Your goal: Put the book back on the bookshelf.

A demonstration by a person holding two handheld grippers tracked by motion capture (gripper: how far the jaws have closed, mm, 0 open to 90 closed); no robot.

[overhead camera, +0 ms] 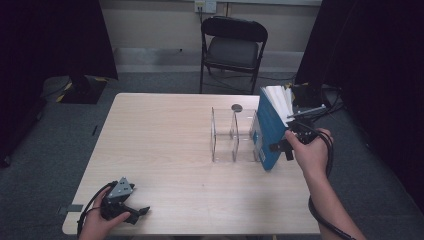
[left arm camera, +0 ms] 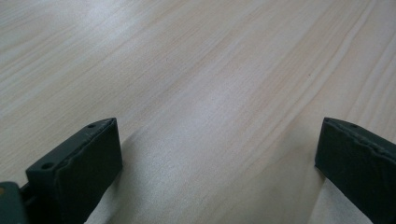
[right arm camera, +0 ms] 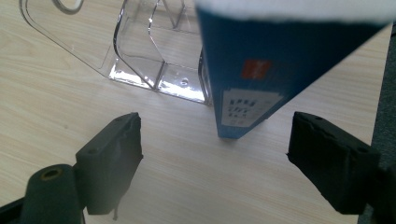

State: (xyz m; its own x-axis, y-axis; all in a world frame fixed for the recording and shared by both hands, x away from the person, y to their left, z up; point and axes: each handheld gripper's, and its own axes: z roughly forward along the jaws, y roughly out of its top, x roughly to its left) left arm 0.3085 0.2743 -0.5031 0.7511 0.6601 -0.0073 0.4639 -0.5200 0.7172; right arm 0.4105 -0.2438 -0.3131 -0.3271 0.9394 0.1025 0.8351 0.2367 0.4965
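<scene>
Book: one blue-covered book with white pages (overhead camera: 270, 131), right of centre in the high view, standing tilted on the pale wooden table (overhead camera: 160, 150), leaning against the rack's right end.
Labels: orange-red square and white sticker with dark print on the book's spine (right arm camera: 250, 100); print too small to read.
Rack: one clear acrylic divider rack (overhead camera: 232, 136), middle of the high view; its edges are faint and the compartment count is unsure.
Right gripper (right arm camera: 215, 149): jaws wide apart, nothing clamped; book just beyond the tips, top cut off by the upper frame.
Left gripper (left arm camera: 217, 154): jaws wide, bare table between them; lower left of the high view.
Other: one dark round disc (overhead camera: 236, 107) behind the rack; one black folding chair (overhead camera: 232, 47), top centre.
</scene>
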